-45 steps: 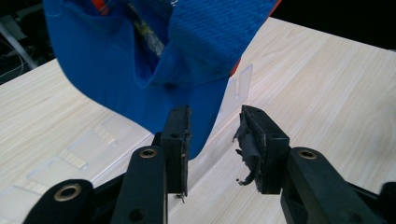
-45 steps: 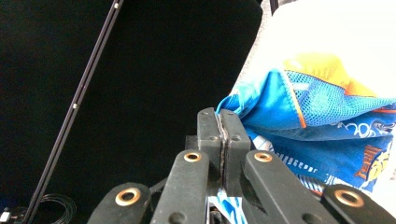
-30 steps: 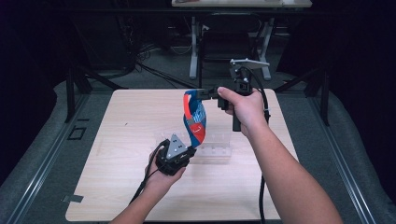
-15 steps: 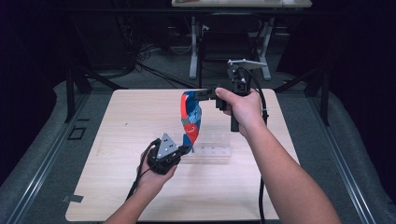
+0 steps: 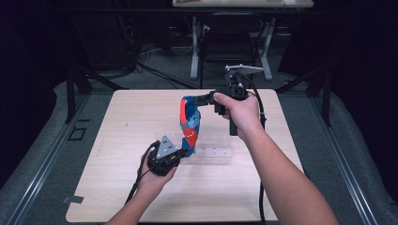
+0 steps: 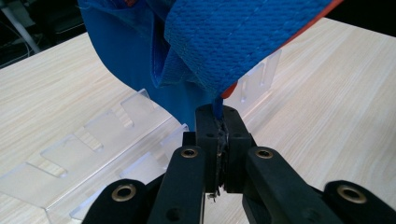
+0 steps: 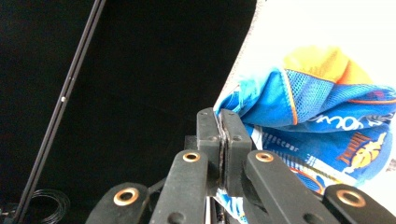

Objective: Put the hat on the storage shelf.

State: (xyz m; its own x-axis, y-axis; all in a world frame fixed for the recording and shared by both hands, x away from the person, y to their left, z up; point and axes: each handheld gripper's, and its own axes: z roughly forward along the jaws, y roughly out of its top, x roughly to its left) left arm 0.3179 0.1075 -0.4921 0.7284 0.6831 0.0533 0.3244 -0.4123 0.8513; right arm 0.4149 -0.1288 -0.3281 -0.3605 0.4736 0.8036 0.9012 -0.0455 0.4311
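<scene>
My left hand-held gripper [image 5: 180, 151] sits low and just left of centre in the high view, its jaws clenched on the bottom edge of a blue and red garment [image 5: 189, 122]; in the left gripper view that blue mesh cloth [image 6: 233, 42] rises straight out of the closed jaws and hangs across the top of the frame. Just behind and beside it a clear plastic rack [image 5: 211, 150] with upright dividers lies flat on the tabletop [image 5: 117, 187], touching the wood; the garment's lower end hangs right in front of it. Higher and to the right of centre, my right hand-held gripper [image 5: 199, 99] points toward the left of the frame and is clamped on the garment's upper end, so the cloth is stretched in a curved band between the two grippers, lifted off the tabletop. In the right gripper view the jaws are pressed together on a bunched blue fold with orange trim [image 7: 327, 107].
</scene>
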